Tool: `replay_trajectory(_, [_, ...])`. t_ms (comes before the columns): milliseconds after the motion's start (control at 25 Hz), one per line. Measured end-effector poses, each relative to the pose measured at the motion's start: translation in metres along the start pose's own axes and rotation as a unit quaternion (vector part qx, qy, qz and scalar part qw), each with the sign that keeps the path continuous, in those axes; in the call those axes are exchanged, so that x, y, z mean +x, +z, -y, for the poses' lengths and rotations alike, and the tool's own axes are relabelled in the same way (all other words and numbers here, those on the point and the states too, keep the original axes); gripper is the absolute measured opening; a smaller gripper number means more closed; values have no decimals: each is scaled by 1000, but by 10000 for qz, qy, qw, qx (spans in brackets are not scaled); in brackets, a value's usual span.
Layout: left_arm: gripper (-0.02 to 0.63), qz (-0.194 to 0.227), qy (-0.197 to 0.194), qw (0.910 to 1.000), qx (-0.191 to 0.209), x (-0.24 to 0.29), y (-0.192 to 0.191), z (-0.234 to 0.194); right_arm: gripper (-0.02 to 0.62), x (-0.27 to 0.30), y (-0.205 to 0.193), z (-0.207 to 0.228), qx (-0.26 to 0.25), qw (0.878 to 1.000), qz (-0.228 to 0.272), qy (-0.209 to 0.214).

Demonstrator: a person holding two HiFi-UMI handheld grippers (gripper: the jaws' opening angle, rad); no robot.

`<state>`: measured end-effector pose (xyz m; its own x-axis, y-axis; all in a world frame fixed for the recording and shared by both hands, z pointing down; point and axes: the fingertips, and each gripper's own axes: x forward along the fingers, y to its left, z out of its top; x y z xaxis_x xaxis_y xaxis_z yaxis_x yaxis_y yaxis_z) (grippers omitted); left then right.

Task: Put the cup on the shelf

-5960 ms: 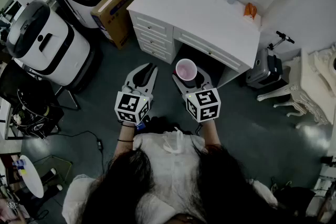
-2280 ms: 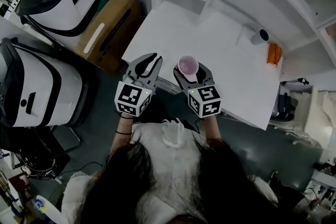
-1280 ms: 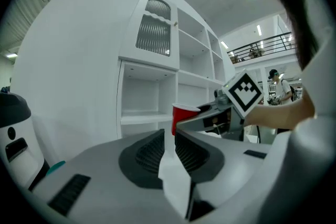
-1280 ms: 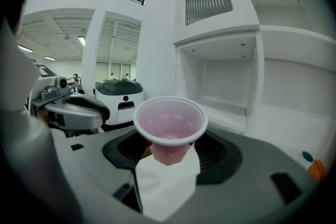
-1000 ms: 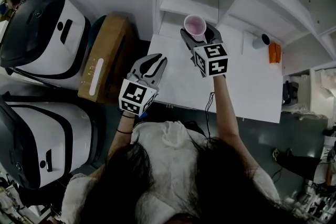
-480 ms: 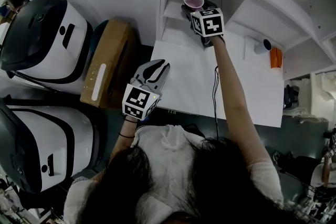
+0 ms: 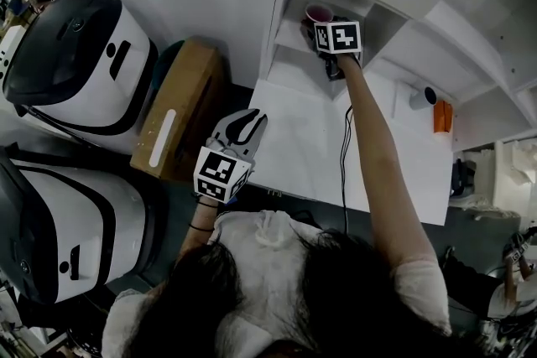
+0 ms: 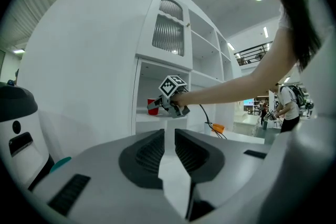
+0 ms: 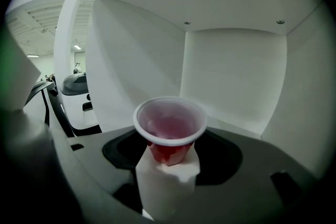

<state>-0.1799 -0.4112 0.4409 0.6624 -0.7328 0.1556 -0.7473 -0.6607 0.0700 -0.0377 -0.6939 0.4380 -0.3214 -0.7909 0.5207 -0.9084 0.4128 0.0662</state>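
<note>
The right gripper [image 7: 317, 23] reaches into the lower left compartment of the white shelf [image 7: 292, 36] above the desk [image 7: 295, 142]. Its jaws are spread wide and clamped on the red cup [image 7: 318, 13]. In the right gripper view the cup [image 9: 169, 126] stands upright dead centre between the two dark pads, which press its lower body at 9 and 3 o'clock. Its white rim and pink inside face the camera, and the compartment's back wall and ceiling rise behind it at 12 o'clock. From the head view the cup sits at about 11 o'clock from the gripper's marker cube [image 7: 337, 38], just past the jaw tips. In the left gripper view the cup [image 8: 152, 106] appears low over the shelf board, but it is too small there to say whether its base touches the board. The left gripper [image 7: 243, 123] hangs at about 7 o'clock from the right one, well apart, over the desk's near left edge. Its jaws are almost together, with only a thin slit between the pads, and nothing sits in them. A cardboard box [image 7: 180, 113] lies on the floor at 9 o'clock from the desk.
</note>
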Motion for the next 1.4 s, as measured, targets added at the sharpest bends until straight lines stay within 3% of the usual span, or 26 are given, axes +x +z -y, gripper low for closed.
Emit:
replay_trajectory(560, [72, 47, 157, 9998, -108, -6, -2, -13, 284, 9, 4, -5, -3, 9998, -32, 192])
replay_trajectory(880, [72, 44, 226, 9997, -127, -8, -3, -17, 313, 10, -13, -3, -91, 9992, -373, 108])
replay_trajectory(1400, [72, 28, 319, 9994, -132, -9, -1, -11, 314, -35, -15, -10, 228, 9994, 170, 218])
